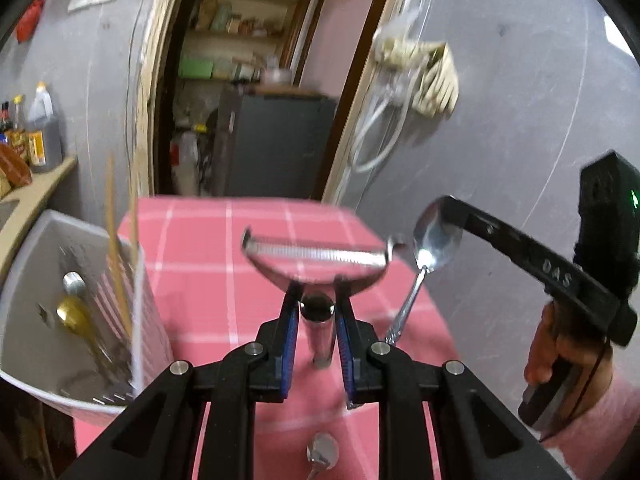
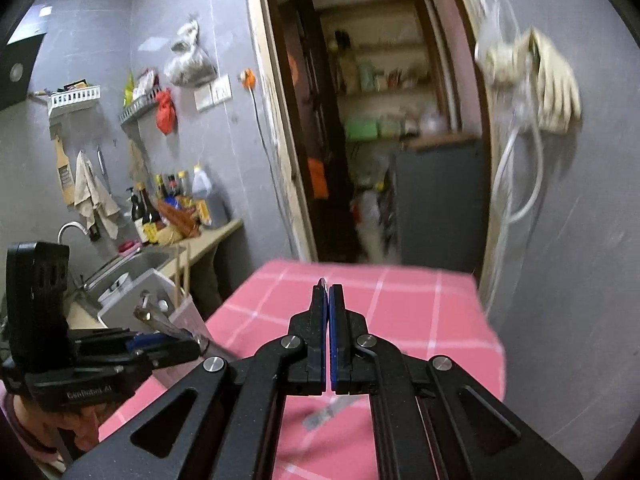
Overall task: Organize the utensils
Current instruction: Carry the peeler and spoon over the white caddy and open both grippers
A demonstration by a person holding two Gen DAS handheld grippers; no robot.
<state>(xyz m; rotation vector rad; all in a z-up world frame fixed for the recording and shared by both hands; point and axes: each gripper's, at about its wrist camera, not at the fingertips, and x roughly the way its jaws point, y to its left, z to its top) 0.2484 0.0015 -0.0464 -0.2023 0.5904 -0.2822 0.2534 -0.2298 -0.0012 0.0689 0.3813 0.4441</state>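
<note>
The left gripper (image 1: 316, 312) had its jaws clenched on the steel handle of a peeler (image 1: 318, 258), held up above the pink checked bench (image 1: 208, 280). The right gripper (image 2: 329, 292) pinched a spoon (image 1: 434, 236) edge-on. A white utensil holder (image 1: 44, 320) stood at the bench's left edge, and another spoon (image 1: 322, 452) lay on the cloth.
</note>
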